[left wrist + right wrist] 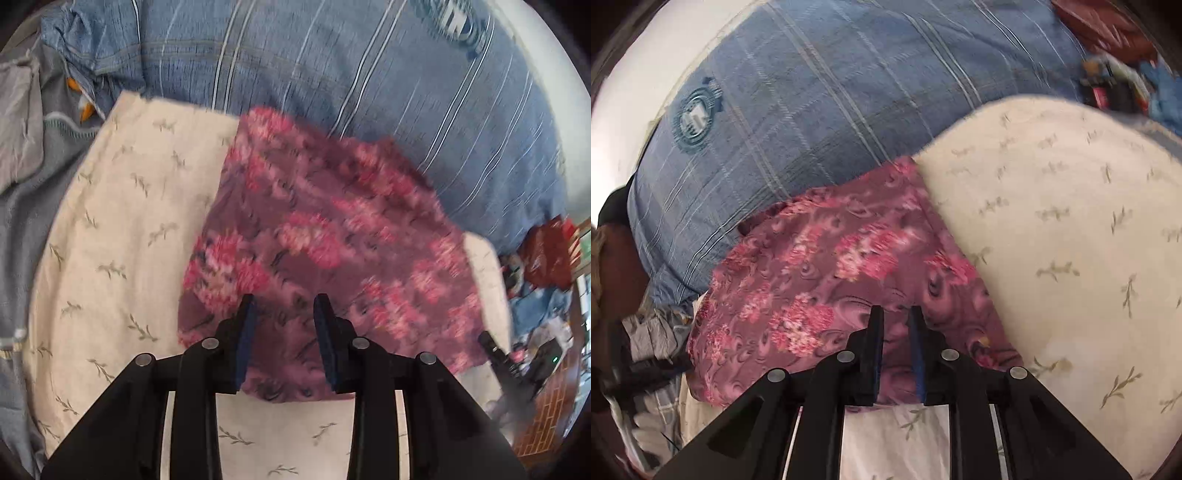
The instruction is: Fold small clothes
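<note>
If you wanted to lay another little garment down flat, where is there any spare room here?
The cream cloth is bare to the left of the pink floral garment, out to the grey clothes at its edge. The striped blue bedding beyond is also open. Crowded: the clutter past the garment's right side, and around both grippers, left and right.

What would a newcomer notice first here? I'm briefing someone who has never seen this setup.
The pink flowered cloth stands out first, lying on a cream sheet with leaf sprigs. Behind both lies a blue striped cover with a round badge. The left gripper and right gripper sit over the cloth's near edge, jaws apart.
</note>
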